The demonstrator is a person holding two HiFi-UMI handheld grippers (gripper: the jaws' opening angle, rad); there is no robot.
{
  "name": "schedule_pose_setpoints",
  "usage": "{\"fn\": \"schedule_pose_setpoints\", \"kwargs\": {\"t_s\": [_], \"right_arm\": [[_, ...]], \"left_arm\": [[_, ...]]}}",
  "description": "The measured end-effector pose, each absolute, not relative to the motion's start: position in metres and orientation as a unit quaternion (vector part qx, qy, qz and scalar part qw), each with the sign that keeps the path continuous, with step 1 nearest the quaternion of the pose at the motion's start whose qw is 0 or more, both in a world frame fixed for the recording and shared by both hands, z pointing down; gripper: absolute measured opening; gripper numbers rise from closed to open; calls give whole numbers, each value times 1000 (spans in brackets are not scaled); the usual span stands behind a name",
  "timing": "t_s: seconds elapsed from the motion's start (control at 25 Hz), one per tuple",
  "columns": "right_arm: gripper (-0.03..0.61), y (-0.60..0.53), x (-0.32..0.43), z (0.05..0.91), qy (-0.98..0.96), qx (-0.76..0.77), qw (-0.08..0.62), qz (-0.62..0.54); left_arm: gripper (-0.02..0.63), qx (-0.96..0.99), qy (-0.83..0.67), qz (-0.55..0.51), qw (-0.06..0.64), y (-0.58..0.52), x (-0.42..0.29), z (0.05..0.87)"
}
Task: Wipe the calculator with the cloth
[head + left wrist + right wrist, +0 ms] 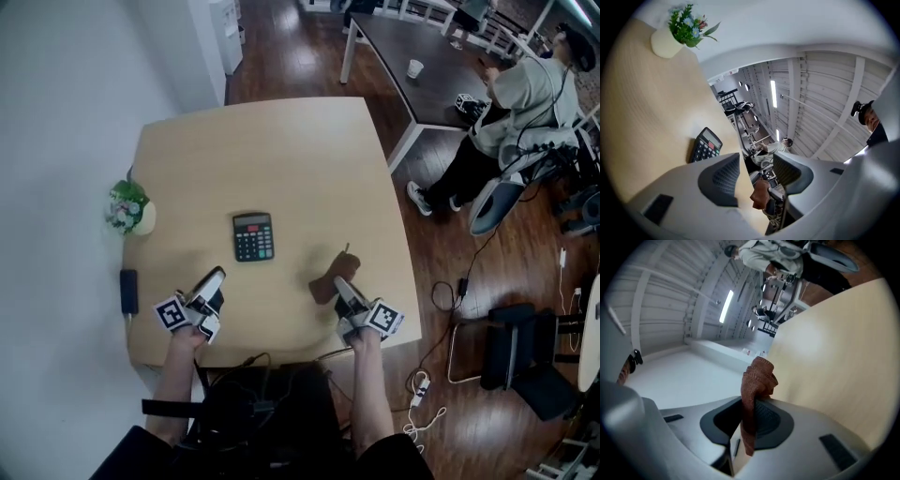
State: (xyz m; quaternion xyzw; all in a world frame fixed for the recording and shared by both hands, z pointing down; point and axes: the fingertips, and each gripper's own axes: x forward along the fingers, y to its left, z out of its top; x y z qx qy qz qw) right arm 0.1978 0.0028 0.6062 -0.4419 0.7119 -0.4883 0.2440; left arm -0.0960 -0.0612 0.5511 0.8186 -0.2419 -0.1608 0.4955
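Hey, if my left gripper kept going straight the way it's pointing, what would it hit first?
Probably nothing near. The left gripper points level above the table; the calculator lies lower, off its line. Way looks free, though depth is unclear.

No text, brand, number or sign is legible in any view. The calculator (253,236) on the tabletop (309,150) has keys and a display, but whatever is printed or shown on them is too small to read in the head view and too blurred in the left gripper view. The left marker cube (172,313), part of the left hand-held gripper (214,278), and the right marker cube (385,319), part of the right hand-held gripper (341,283), bear black-and-white square patterns only, not characters.
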Motion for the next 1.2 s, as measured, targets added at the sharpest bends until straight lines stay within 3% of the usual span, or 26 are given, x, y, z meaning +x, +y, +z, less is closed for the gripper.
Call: {"fn": "schedule_pose_setpoints", "kwargs": {"t_s": [0.2, 0.64, 1.2], "right_arm": [[60, 72, 155, 537, 700, -418, 353, -459], [60, 142, 36, 447, 744, -368, 373, -415], [58, 128, 20, 384, 795, -297, 375, -373]], "left_arm": [[190, 824, -199, -192, 495, -9, -109, 510], [179, 814, -160, -243, 502, 78, -148, 470], [178, 830, -165, -265, 463, 84, -141, 421]]}}
